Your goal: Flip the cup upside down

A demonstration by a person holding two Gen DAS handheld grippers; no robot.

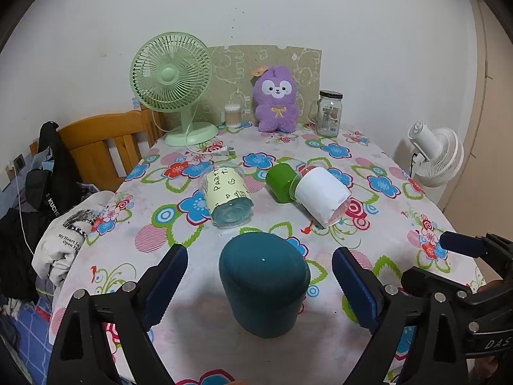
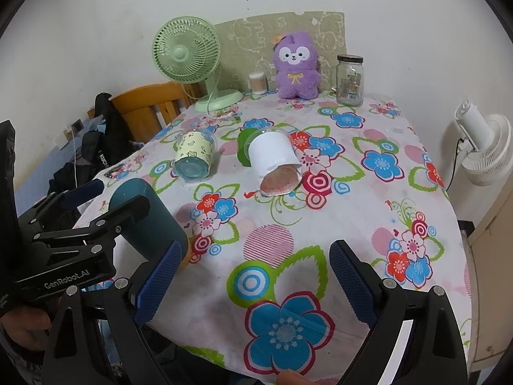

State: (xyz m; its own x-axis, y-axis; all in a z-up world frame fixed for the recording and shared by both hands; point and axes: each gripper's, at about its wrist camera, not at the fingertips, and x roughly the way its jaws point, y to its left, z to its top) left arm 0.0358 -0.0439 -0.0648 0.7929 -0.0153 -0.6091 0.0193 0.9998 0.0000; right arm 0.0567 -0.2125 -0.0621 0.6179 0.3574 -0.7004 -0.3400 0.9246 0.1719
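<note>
A dark teal cup [image 1: 264,284] stands upside down on the flowered tablecloth [image 1: 179,314], base up. My left gripper [image 1: 259,284] is open with one finger on each side of the cup, apart from it. In the right wrist view the teal cup [image 2: 150,221] sits at the left, partly hidden by the left gripper's arm. My right gripper [image 2: 251,277] is open and empty over the tablecloth [image 2: 320,224] near the front edge. Its blue fingertip [image 1: 461,244] shows at the right of the left wrist view.
A clear cup with a yellow label [image 1: 228,196] and a white-wrapped cup beside a green cup [image 1: 320,192] lie on their sides mid-table. A green fan [image 1: 174,83], purple plush [image 1: 275,99], cotton swabs and glass jar [image 1: 329,113] stand at the back. A white fan [image 1: 436,154] is right; clothes and a wooden bed frame are left.
</note>
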